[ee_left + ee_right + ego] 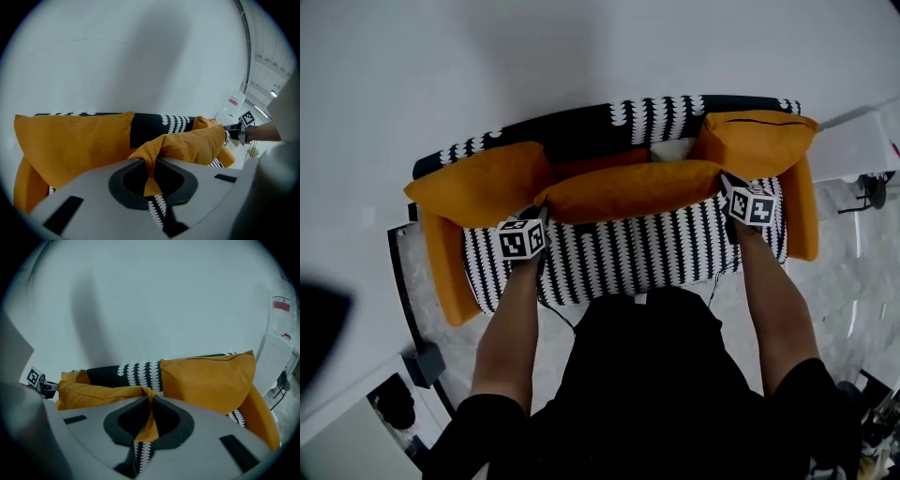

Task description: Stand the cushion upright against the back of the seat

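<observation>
An orange cushion (628,190) hangs lengthwise over the middle of a black-and-white patterned sofa seat (628,251). My left gripper (542,217) is shut on its left corner, and the pinched fabric (151,161) shows between the jaws. My right gripper (727,187) is shut on its right corner, where the fabric (151,404) is bunched. The cushion (187,143) stretches between both grippers, just in front of the patterned backrest (656,117). In the right gripper view the cushion (98,392) runs off to the left.
Two more orange cushions lean at the sofa's ends, one left (478,180) and one right (759,141). Orange armrests (445,272) close both sides. A white wall rises behind the sofa. A white unit (862,141) stands to the right.
</observation>
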